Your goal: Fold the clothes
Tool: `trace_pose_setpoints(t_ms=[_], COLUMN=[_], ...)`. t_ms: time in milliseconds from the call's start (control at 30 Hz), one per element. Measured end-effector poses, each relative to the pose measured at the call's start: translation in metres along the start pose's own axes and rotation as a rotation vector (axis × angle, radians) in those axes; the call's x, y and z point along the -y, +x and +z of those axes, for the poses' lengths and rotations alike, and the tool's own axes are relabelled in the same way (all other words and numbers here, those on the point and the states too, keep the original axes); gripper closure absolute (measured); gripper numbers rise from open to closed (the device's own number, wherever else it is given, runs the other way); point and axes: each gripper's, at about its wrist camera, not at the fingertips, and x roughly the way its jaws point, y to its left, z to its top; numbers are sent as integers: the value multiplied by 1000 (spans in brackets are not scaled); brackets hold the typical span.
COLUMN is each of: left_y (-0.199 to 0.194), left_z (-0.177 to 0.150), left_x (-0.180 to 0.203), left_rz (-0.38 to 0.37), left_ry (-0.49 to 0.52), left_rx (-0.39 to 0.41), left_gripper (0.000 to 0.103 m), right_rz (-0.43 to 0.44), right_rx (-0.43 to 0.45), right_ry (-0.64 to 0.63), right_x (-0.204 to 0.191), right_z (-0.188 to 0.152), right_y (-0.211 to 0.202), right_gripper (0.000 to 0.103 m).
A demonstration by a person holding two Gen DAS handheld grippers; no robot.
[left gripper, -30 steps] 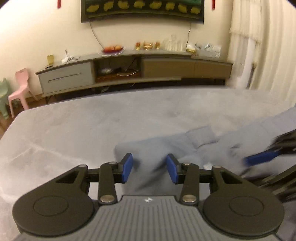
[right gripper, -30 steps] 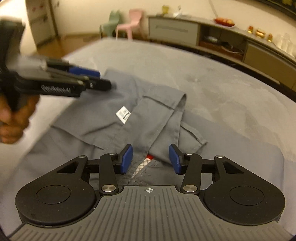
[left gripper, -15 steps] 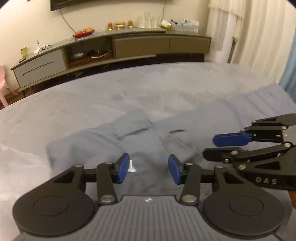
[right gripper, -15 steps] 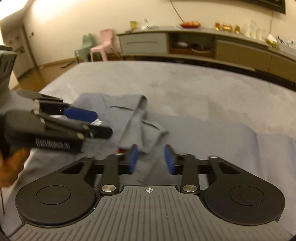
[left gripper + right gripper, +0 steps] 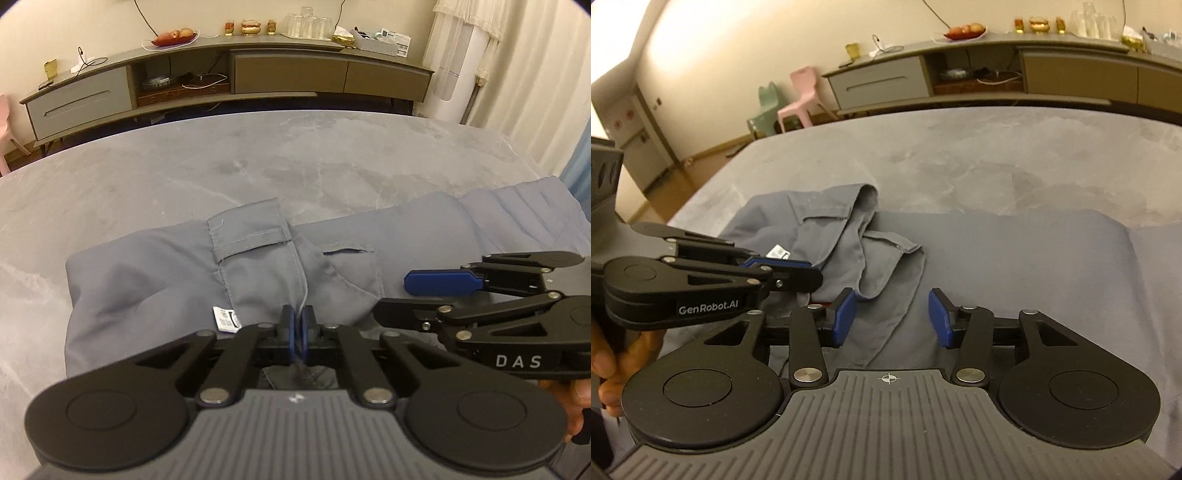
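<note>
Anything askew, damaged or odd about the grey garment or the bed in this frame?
Nothing looks damaged or spilled. The grey garment lies rumpled on the bed, its front panels bunched and overlapping near the middle, white label exposed. The left claw has just closed on a fold; the right claw is open above the cloth.

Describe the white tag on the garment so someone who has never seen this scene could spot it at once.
Start at the grey bed and the blue-grey garment on it. Near its front edge, just left of the shut left gripper, lies the tag. It is the only white patch on the cloth, small, rectangular, with dark print.
</note>
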Motion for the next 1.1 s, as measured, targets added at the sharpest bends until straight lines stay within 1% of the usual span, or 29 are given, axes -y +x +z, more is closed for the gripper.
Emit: trace_pose_setpoints(t_ms=[33, 100, 167, 200, 233, 267, 333, 367, 400, 500, 567, 600, 667, 733, 833, 867, 900, 933, 1000, 1033, 1100], left_y=[-2, -6, -1, 2, 3, 4, 0, -4, -10, -29, -35, -36, -35, -30, -26, -26, -25, -27, -30, -31, -33], left_z=[1, 1, -2, -4, -4, -5, -3, -2, -1, 3, 4, 4, 3, 3, 3, 3, 2, 3, 4, 4, 4], left_x=[1, 8, 17, 20, 21, 23, 26, 27, 29, 31, 26, 23, 16, 10, 4, 3, 3, 2, 1, 0, -2], left_rz=[4, 2, 24, 48, 65, 80, 97, 99, 82, 20, -26, -47, -82, -109, -119, -117, -117, -119, -124, -130, -139], left_ry=[0, 23, 49, 64, 72, 80, 89, 92, 94, 88, 69, 59, 33, 5, -13, -16, -18, -21, -31, -33, -37], left_rx=[1, -2, -13, -12, -2, 6, 19, 31, 45, 89, 98, 96, 92, 87, 77, 73, 71, 72, 83, 86, 91], left_gripper=[95, 83, 86, 84, 87, 101, 102, 102, 102, 102, 102, 102, 102, 102, 102, 102, 102, 102, 102, 102, 102], right_rz=[9, 30, 47, 48, 48, 45, 35, 27, 20, 0, 6, 25, 80, 150, 191, 189, 167, 137, 95, 70, 8], right_rx=[3, 7, 10, 18, 24, 27, 28, 21, 14, -21, -37, -46, -69, -81, -101, -107, -100, -77, -16, -3, -49], right_ry=[6, 18, 29, 31, 29, 23, 3, -19, -42, -126, -185, -198, -183, -132, -100, -96, -96, -97, -80, -81, -152], right_x=[1, 4, 5, 6, 6, 6, 5, 2, -1, -13, -23, -26, -27, -22, -14, -12, -10, -8, -5, -5, -12], right_z=[0, -1, -4, -5, -5, -6, -5, -4, -3, 3, 5, 8, 14, 19, 23, 24, 24, 24, 22, 21, 17], right_y=[2, 6, 8, 9, 9, 9, 9, 10, 11, 17, 24, 28, 34, 39, 39, 37, 31, 22, 6, 3, 15], right_gripper=[55, 55, 58, 58, 58, 60, 66, 74, 79, 85, 86, 86, 86, 86, 86, 86, 85, 82, 79, 76, 76])
